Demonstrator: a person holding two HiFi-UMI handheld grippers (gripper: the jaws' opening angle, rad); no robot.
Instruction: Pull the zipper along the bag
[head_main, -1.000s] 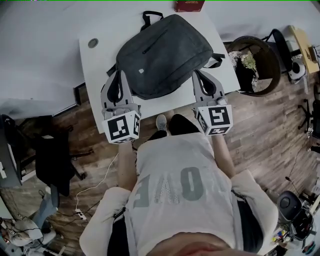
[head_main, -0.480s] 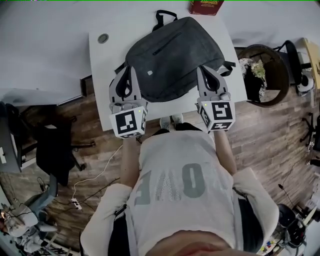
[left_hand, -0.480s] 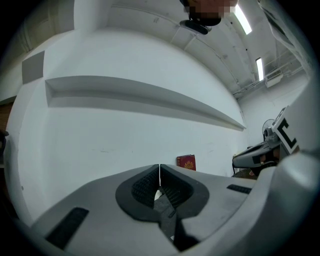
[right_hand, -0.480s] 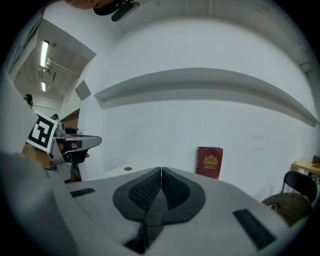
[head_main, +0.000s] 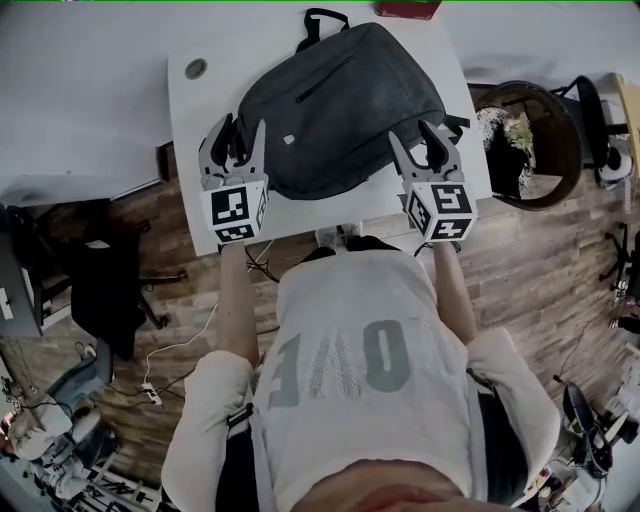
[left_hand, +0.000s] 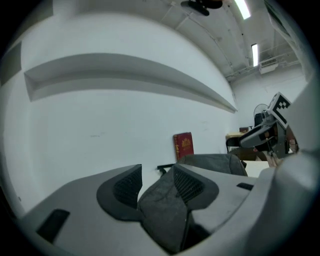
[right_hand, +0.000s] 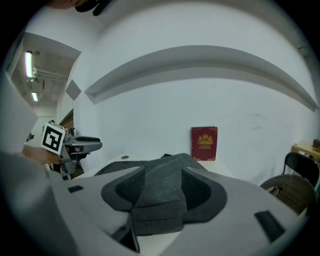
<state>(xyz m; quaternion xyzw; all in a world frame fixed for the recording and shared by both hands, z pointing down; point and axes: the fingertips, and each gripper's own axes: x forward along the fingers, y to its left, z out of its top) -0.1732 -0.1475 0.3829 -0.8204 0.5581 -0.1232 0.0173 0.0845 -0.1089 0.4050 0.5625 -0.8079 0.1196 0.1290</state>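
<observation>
A dark grey backpack (head_main: 335, 105) lies flat on the white table (head_main: 300, 212), its carry handle toward the wall. My left gripper (head_main: 235, 138) hovers at the bag's near left edge, and its jaws are opening. In the left gripper view (left_hand: 156, 186) the bag's fabric (left_hand: 165, 212) shows in the gap, and the pads do not press on it. At the bag's near right corner my right gripper (head_main: 420, 143) is opening too. In the right gripper view (right_hand: 162, 192) the backpack (right_hand: 160, 175) fills the gap, untouched by the pads.
A red book (right_hand: 204, 143) stands against the wall behind the bag. A cable hole (head_main: 196, 69) sits at the table's far left. A wicker chair with a plant (head_main: 520, 135) stands to the right, and a black office chair (head_main: 100, 290) to the left on the wooden floor.
Both grippers have moved forward beside the bag and their jaws have gone from shut to spread. The bag has stayed in place.
</observation>
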